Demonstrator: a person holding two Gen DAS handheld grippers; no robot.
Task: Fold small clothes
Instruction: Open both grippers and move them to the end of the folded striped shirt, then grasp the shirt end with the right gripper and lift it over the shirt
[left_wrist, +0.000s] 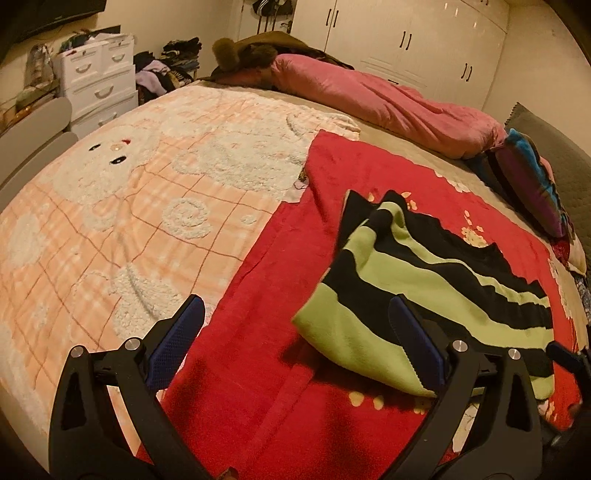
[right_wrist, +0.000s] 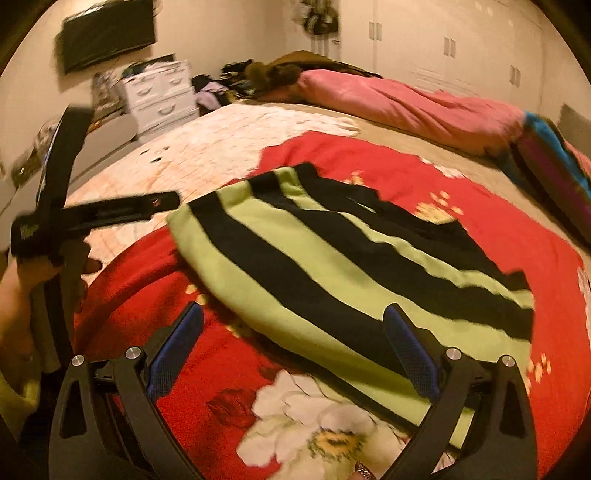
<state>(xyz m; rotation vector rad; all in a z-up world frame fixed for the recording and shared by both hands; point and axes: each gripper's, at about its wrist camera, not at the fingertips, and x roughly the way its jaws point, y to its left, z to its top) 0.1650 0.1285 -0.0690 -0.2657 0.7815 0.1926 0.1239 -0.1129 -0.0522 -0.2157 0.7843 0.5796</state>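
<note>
A small garment with green and black stripes (left_wrist: 424, 280) lies folded on a red flowered blanket (left_wrist: 280, 280) on the bed. My left gripper (left_wrist: 295, 310) is open and empty, just left of and in front of the garment's near green corner. In the right wrist view the same striped garment (right_wrist: 332, 266) lies ahead, and my right gripper (right_wrist: 293, 317) is open over its near edge, holding nothing. The left gripper tool (right_wrist: 66, 214), held by a hand (right_wrist: 22, 295), shows blurred at the left of that view.
A peach checked blanket with white fluffy patterns (left_wrist: 129, 206) covers the bed's left part. A pink quilt (left_wrist: 388, 96) lies along the far side, coloured pillows (left_wrist: 532, 184) at the right. White drawers (left_wrist: 99, 81), heaped clothes and wardrobe doors (left_wrist: 424, 40) stand beyond.
</note>
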